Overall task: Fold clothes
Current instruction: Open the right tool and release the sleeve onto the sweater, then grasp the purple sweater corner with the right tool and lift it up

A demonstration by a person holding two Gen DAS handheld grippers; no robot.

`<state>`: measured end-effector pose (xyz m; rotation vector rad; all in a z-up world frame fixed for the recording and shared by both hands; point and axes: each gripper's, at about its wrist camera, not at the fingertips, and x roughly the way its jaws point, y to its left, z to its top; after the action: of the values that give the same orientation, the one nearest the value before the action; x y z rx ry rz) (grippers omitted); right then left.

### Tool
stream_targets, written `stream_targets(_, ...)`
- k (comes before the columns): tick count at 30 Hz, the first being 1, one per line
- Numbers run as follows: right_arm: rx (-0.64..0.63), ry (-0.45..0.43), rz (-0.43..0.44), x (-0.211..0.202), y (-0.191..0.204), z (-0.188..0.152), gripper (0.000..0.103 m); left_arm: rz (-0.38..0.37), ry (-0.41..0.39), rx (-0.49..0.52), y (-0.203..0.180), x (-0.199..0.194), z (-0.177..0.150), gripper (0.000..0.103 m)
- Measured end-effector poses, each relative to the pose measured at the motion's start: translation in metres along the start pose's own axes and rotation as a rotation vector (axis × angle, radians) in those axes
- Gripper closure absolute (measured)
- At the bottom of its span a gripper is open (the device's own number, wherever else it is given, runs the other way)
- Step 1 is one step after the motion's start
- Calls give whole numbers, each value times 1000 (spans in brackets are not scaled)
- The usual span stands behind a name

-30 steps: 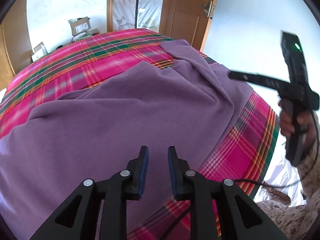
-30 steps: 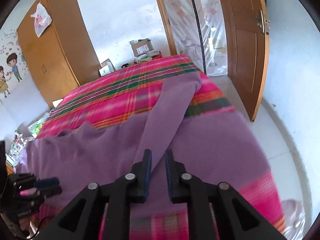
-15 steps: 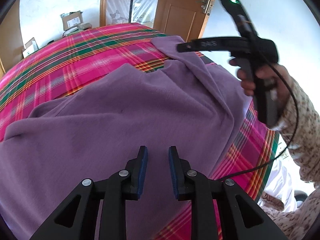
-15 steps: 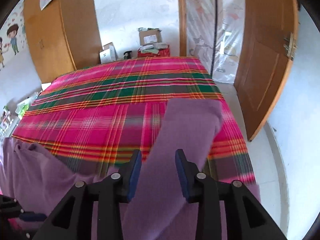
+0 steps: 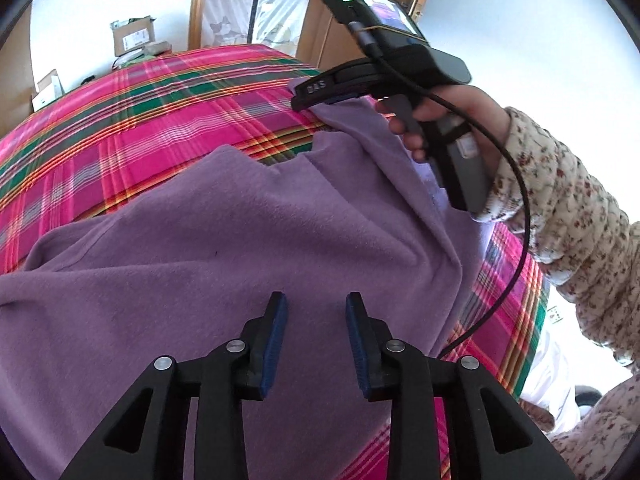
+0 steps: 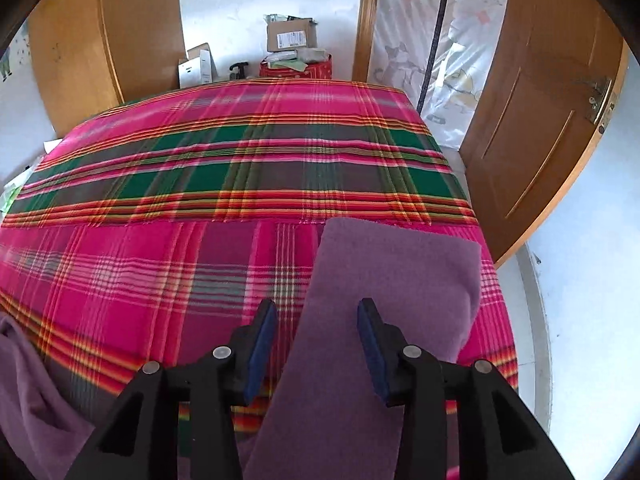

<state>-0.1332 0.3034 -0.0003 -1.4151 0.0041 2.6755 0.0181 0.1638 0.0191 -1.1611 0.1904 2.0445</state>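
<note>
The left gripper (image 5: 316, 306) hangs over the broad body of one purple garment (image 5: 224, 248), its two blue-padded fingers (image 5: 276, 332) spread apart with nothing between them. The right gripper (image 6: 318, 312) sits low over the garment's sleeve (image 6: 384, 280), its two fingers (image 6: 260, 340) also spread wide, one on each side of the sleeve's left edge; whether they touch the cloth I cannot tell. In the left view the right gripper (image 5: 320, 94) reaches the sleeve end near the bed's far right corner, held by a hand (image 5: 452, 116) in a floral sleeve (image 5: 568, 216), with one black cable (image 5: 516, 216) trailing down from it.

The garment lies spread on a bed (image 6: 200, 184) covered in pink, green and orange plaid, filling the near half and right side, the sleeve stretching toward the far right corner. Beyond the bed's far edge stand two cardboard boxes (one (image 6: 291, 35) on a red container (image 6: 296, 68) heaped with papers, another, white (image 6: 196, 65), on the left), one wardrobe (image 6: 108, 36), and an open wooden door (image 6: 540, 92).
</note>
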Motion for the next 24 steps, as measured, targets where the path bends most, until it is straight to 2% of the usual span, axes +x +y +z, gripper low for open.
stream_targets(2,5,-3,-18,1,-1,2,63,-2,1,-1,0,1,1,71)
stream_targets(8,0,-11,-49,1,-6,3,99,-2,3,-13,-1,3,4,71)
stream_targets(13,35,-61,-50,-14,-20,-1,99,-25,-30,-11,-10,0,8,71)
stream_targets(19,101,-104,-35,-37,-45,-11,99,-53,-16,18,-31,8,17,71)
stream_targets(24,139,-129,-35,-52,-61,-20,99,-94,3,1,-46,20,29,60)
